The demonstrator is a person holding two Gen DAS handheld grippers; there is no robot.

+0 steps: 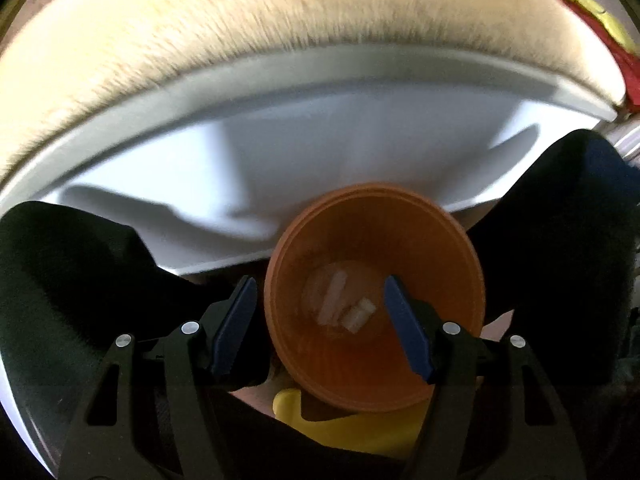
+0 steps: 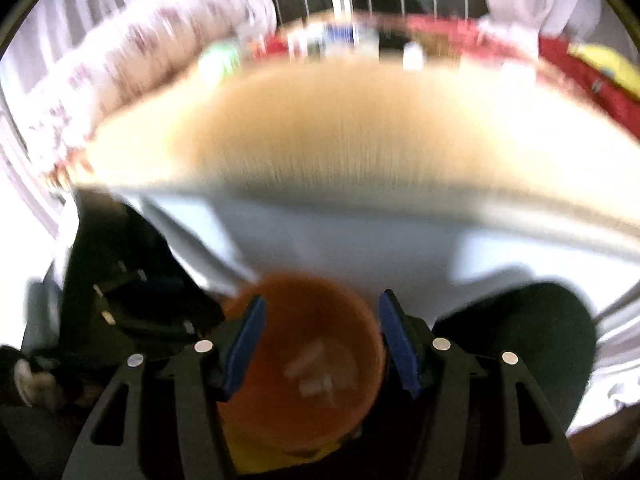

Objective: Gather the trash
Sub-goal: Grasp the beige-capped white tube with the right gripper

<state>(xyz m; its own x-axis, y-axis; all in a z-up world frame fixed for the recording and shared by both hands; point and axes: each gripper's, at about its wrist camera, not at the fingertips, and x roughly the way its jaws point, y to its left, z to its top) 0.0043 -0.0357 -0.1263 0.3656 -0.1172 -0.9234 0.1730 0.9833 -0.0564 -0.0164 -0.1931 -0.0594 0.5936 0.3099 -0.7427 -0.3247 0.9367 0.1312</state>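
Note:
An orange plastic bucket (image 1: 376, 296) stands below the table edge, with a few pale scraps of trash (image 1: 344, 304) on its bottom. My left gripper (image 1: 320, 320) is open and empty, hovering over the bucket's left rim. In the right wrist view the same bucket (image 2: 304, 364) sits directly under my right gripper (image 2: 322, 344), which is open and empty, its blue pads (image 2: 396, 344) spread over the bucket mouth. Both views are blurred by motion.
A tan wooden table top (image 1: 280, 24) with a white front panel (image 1: 304, 136) fills the upper view. The person's dark-clothed legs (image 1: 68, 280) flank the bucket. A yellow object (image 1: 344, 424) lies under the bucket. Blurred items and a red cloth (image 2: 576, 68) line the table's far edge.

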